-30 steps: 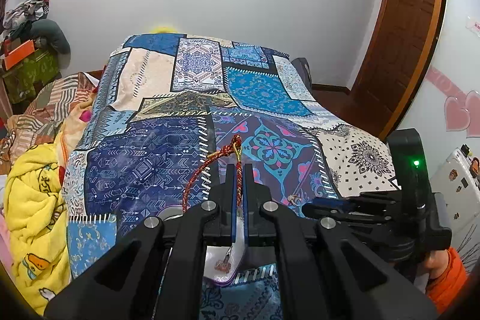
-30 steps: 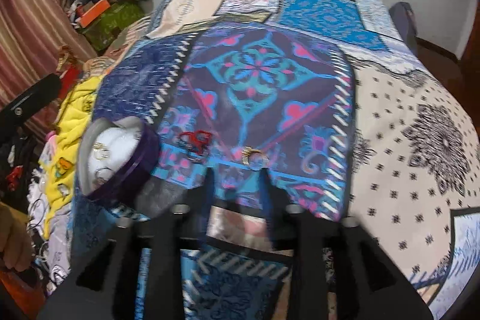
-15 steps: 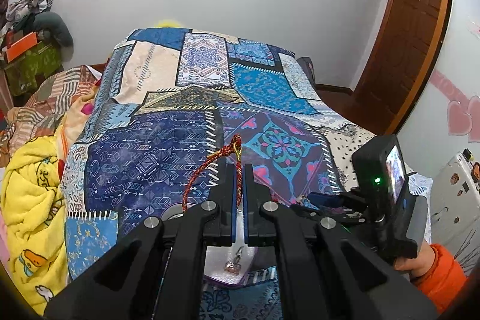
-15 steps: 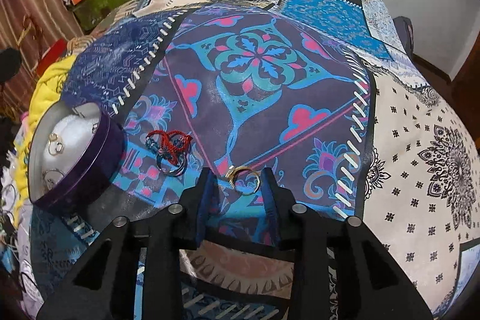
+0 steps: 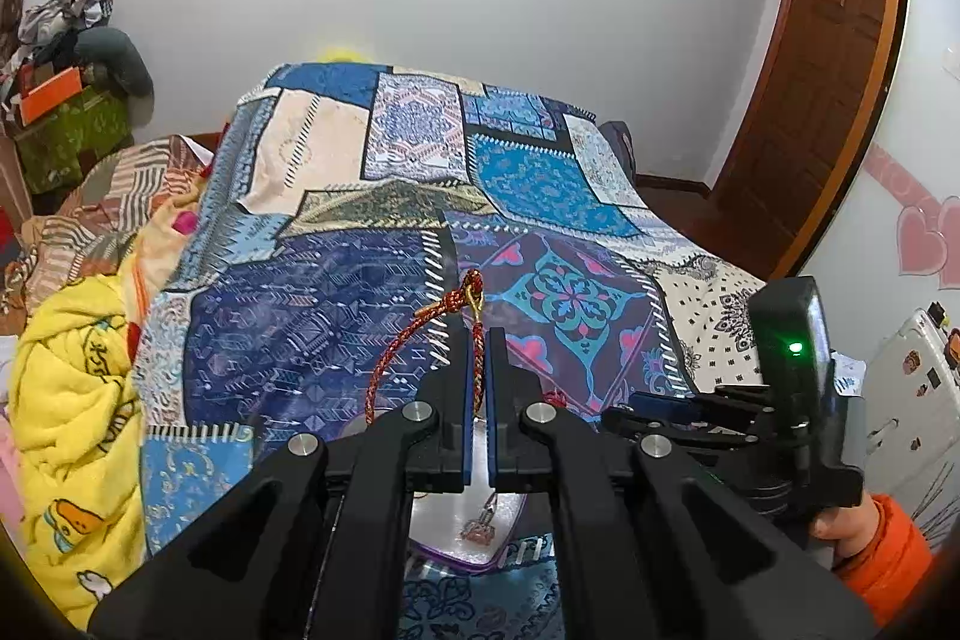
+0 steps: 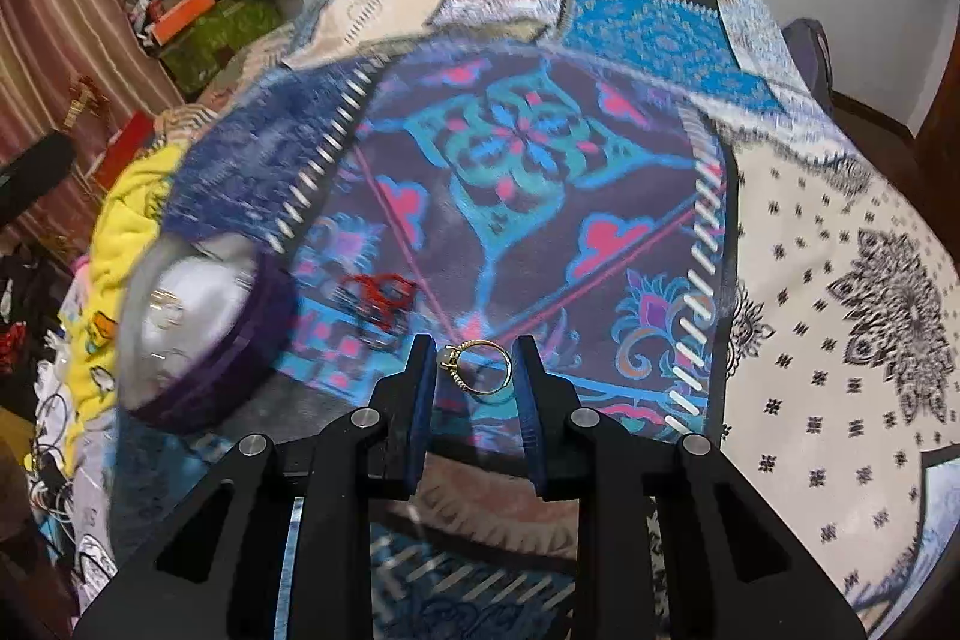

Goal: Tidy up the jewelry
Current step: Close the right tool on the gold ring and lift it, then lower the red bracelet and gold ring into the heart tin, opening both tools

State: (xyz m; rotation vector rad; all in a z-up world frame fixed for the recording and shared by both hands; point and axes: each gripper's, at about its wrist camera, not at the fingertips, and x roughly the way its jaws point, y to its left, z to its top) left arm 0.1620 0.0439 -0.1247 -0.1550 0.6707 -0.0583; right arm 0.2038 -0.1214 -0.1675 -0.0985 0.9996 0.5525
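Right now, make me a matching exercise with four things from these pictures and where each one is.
Things:
1. red braided cord
2. gold ring
3. purple box
4. yellow blanket

Places:
A. between the open right tongs
B. bunched beside the quilt, on its left
C. pinched in the left tongs
D. on the quilt, left of the ring

Pairs: 1-C, 2-A, 3-D, 4-B
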